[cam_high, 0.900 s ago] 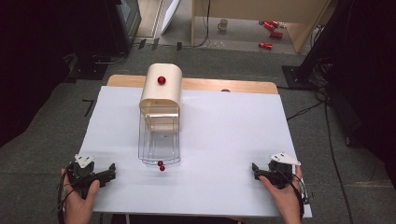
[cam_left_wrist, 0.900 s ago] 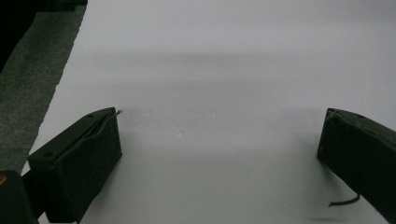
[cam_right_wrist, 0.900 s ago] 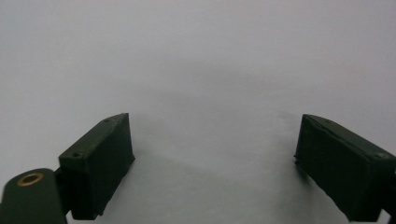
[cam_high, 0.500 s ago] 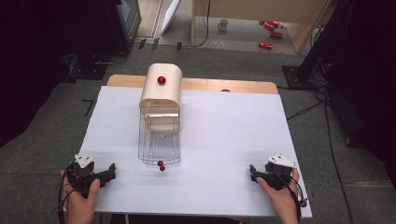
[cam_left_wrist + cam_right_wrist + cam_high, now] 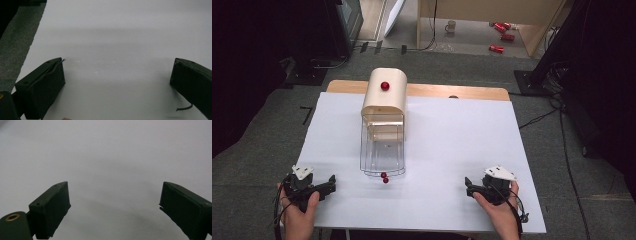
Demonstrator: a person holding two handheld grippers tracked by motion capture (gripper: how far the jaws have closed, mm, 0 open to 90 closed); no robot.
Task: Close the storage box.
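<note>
White sheet (image 5: 452, 150) covers wooden table (image 5: 432, 90); grey carpet (image 5: 277, 130) around. Left gripper (image 5: 330, 184) and right gripper (image 5: 468, 186) rest near front edge, jaws apart, empty.

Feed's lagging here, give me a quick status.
Left gripper and right gripper open, empty, at near table edge. Clear box mid-table, untouched. Nothing between.

Left gripper (image 5: 331, 184), right gripper (image 5: 469, 186): jaws wide apart.
</note>
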